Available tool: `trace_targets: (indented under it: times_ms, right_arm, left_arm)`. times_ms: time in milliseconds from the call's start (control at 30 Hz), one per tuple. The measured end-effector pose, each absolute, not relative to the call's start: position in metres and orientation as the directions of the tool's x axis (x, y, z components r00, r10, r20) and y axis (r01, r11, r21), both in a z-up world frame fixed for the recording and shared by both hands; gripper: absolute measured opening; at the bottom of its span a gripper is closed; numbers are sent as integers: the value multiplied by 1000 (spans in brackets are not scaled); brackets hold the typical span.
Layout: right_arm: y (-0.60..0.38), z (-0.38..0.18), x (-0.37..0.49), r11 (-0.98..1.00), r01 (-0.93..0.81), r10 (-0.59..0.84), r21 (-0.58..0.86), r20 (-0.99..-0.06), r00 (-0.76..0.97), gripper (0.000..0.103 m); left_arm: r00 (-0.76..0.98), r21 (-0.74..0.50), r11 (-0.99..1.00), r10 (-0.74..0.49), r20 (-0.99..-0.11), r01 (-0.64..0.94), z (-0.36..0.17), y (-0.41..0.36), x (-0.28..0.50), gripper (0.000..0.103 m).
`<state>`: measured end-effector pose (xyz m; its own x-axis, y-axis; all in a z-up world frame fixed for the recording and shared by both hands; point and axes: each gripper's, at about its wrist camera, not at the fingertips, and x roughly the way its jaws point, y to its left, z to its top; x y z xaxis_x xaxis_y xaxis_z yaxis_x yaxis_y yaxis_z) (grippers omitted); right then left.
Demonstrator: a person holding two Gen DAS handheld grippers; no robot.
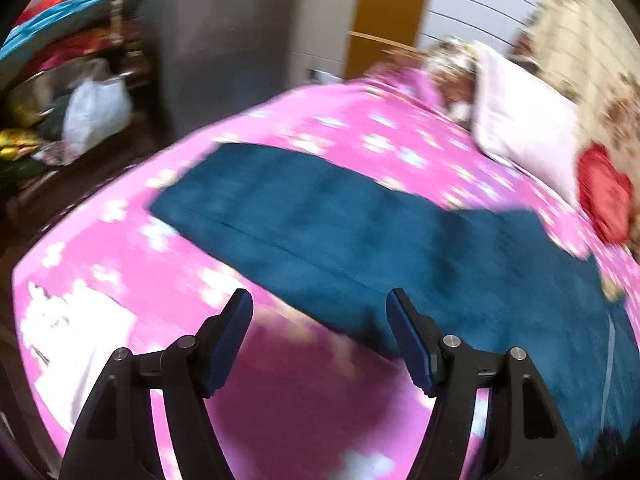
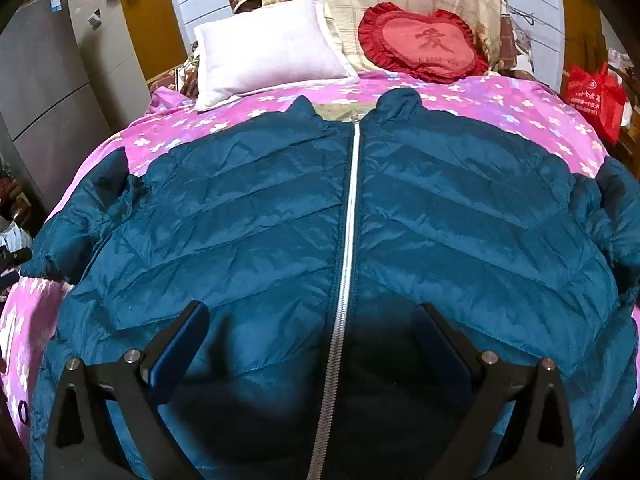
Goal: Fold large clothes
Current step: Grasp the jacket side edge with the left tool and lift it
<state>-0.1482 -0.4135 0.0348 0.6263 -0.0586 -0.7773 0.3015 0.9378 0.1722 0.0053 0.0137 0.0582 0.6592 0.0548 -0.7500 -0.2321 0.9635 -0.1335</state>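
- The teal puffer jacket [image 2: 256,216] lies spread flat, front up, on the bed's pink flowered cover [image 2: 500,108], collar toward the pillows and hem toward the cameras. Its silver zipper [image 2: 349,216] runs closed down the middle.
- Both sleeves reach out sideways; the sleeve [image 2: 80,216] on the picture's left trails toward the bed's edge. No part of the jacket is turned over on itself, so I judge the folding not begun: laying out looks done, while sleeves, sides and the hem-to-collar fold all remain.
- The right gripper [image 2: 312,344] hangs over the lower front of the jacket, straddling the zipper, its fingers spread wide with nothing pinched; whether the tips touch the fabric I cannot tell.
- The left gripper [image 1: 320,332] is also spread and empty, above the pink cover just beside the jacket's edge, near the outstretched sleeve [image 1: 280,208].
- Only the right wrist view shows the whole garment: collar, zipper, both sleeves, plus the pale pillow [image 2: 268,48], the red heart cushion [image 2: 420,44] and a red bag [image 2: 592,96] off the bed's far side.
- Only the left wrist view, heavily blurred, shows the bed's side: a white paper or cloth [image 1: 76,320] on the cover's near corner, a grey cabinet [image 1: 228,48], a cluttered shelf and a white plastic bag [image 1: 96,112]. The jacket appears there as a plain blue strip with no visible detail.
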Motion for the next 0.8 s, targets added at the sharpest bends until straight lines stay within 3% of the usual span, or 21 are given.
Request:
trace_targets:
  times_ms: [233,600,667,700,800]
  right_arm:
    - [-408,30,-147,947,287,-65,145,-788,613,103]
    - [-403,24,-146,952,277,-68,131,-791,608,103]
    - [-404,23,-146,952,279,-70,128,-795,603,103]
    - [-403,22,-145,952,279,-71,126,-796,601,103]
    - [-402,21,-144,953,278,-75,118,-799,597,103]
  left_arm:
    - [579,-142,852,213,-787,-505,35,106,44,45]
    - [584,-180,808,232,-778,-561,7,122,77,45]
    - [602,-166,823,244,-760,-544,8,117,78,27]
    - [612,-167,842,221,-760,-512,7,114,81,4]
    - [627,-157,881,184,-757,-447,13,105,82,0]
